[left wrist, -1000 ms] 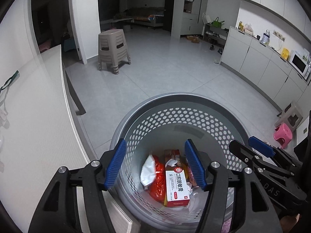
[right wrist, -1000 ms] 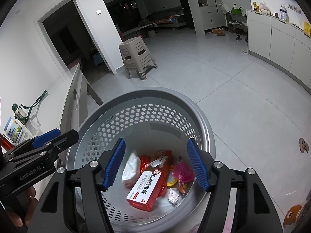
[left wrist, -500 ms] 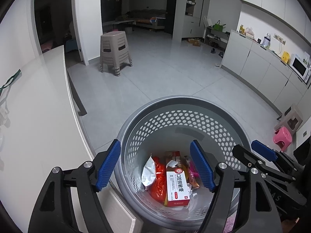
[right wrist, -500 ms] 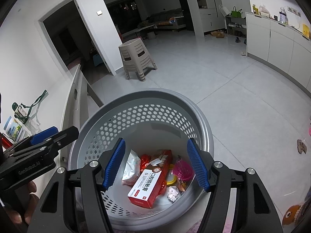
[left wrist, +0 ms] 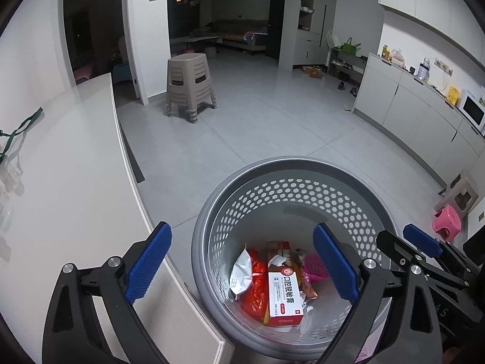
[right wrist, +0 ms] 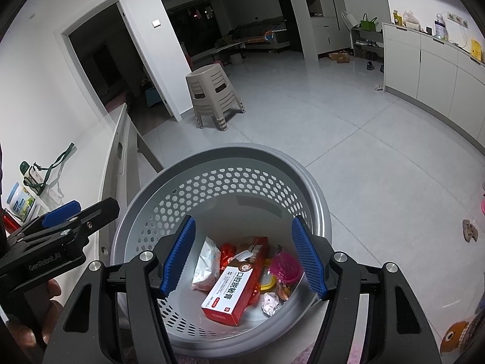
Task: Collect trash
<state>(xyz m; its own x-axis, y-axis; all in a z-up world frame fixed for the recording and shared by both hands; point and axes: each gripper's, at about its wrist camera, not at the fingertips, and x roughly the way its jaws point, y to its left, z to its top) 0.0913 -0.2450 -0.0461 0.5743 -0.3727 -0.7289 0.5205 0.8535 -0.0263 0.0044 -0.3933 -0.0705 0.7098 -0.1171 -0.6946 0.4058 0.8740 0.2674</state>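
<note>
Grey tiled floor, white desk (left wrist: 75,182) at nine o'clock. Left claw (left wrist: 242,264) opening, empty; right claw (right wrist: 244,254) released, empty. Trash box (right wrist: 230,291) inside basket (left wrist: 272,170). Best withdrawn straight upward, clear of rim.

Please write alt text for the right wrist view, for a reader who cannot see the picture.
Open right tongs with blue pads hover empty above a round grey perforated plastic bin holding trash: a red-and-white cardboard box, a white plastic packet and a pink ribbed cup. The left tongs are at the left edge, beside a white counter.
</note>
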